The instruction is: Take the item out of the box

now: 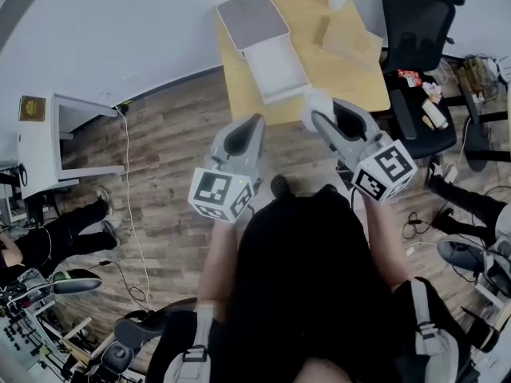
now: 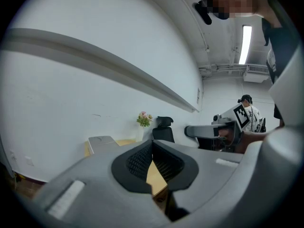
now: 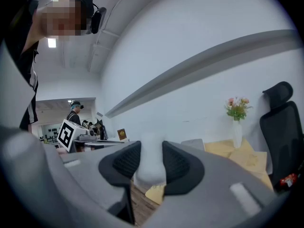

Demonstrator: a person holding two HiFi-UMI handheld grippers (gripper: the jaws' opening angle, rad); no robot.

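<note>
The take-out looks all but done. The white, soft-looking rounded item (image 1: 318, 102) sits clamped in the right tongs (image 1: 320, 115), outside the shallow white open box (image 1: 275, 72). It is just beside the box's near end, over the front edge of the light wooden desk (image 1: 359, 82). The box looks empty as far as the head view shows, and its flat grey lid (image 1: 251, 19) lies touching its far end. Judging from this, what remains is to carry the item clear or set it down.

In the right gripper view the right tongs' black ribbed pads (image 3: 125, 161) press on both sides of the white item, moderately spread by its width. The left tongs (image 2: 153, 147) have their pads drawn together at the tips, with nothing between them. They hang in front of the desk, apart from the box.
</note>
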